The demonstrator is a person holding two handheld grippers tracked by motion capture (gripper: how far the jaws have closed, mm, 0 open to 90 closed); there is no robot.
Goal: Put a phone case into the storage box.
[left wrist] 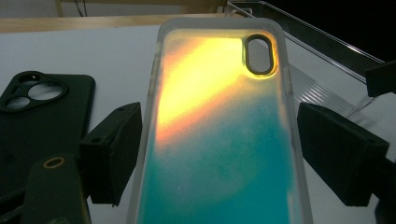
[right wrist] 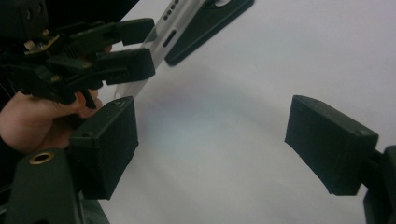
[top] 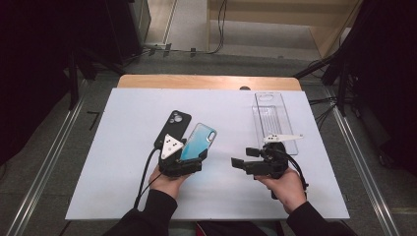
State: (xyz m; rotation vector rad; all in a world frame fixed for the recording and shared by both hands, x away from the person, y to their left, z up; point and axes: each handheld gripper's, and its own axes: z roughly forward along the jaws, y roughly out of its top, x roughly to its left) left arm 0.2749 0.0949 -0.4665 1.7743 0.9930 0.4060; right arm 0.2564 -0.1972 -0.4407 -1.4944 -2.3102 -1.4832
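A lab-style recording space is showing here: a white-topped desk (top: 123, 162) is standing between metal floor rails (top: 46, 167), black curtains (top: 34, 59) are hanging at both sides, and loose cables (top: 216, 29) are trailing across the grey floor behind.

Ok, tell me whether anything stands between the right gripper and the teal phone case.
Nothing visible does. Bare white table lies between the open right gripper and the phone case, which the left gripper clamps by its sides.
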